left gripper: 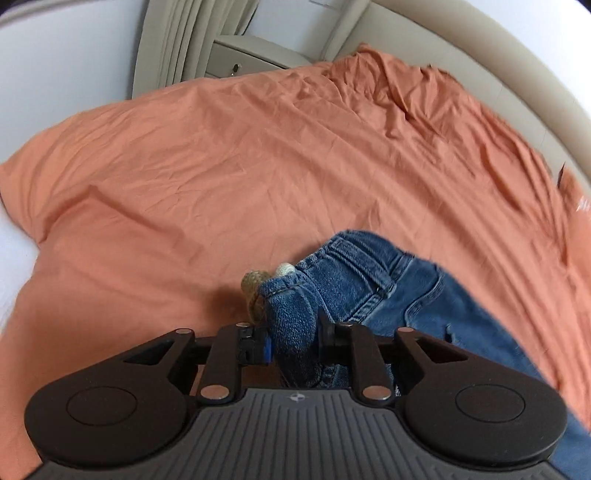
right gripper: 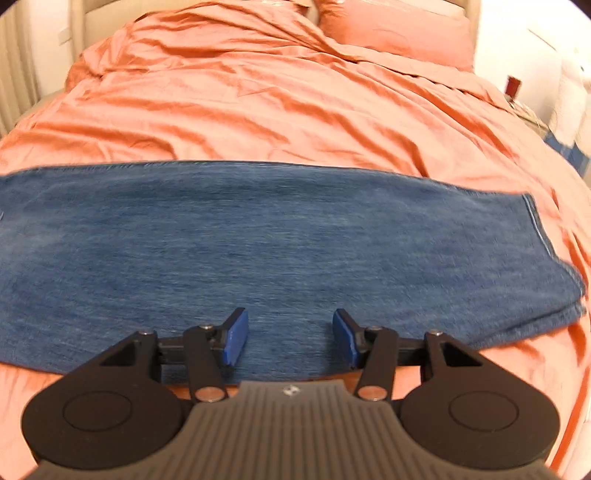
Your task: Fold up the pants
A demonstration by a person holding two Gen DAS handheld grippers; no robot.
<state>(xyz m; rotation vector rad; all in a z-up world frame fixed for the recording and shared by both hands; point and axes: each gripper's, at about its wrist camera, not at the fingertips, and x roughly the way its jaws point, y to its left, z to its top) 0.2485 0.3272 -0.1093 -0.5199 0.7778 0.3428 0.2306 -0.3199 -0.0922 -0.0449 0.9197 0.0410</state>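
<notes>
The pants are blue jeans on an orange bed cover. In the left wrist view my left gripper point(left gripper: 293, 341) is shut on a bunched fold of denim at the waistband of the jeans point(left gripper: 369, 280), with belt loops and a pocket showing just beyond. In the right wrist view the jeans point(right gripper: 258, 240) lie flat across the bed, legs stacked, with the hem at the right. My right gripper point(right gripper: 288, 339) is open and empty, just above the near edge of the leg.
The orange cover point(left gripper: 221, 166) is wrinkled and spans the bed point(right gripper: 277, 92). A small beige knitted thing point(left gripper: 255, 282) lies beside the waistband. Pillows point(right gripper: 395, 29) are at the head. A nightstand point(left gripper: 255, 55) and curtain point(left gripper: 173, 37) stand beyond the bed.
</notes>
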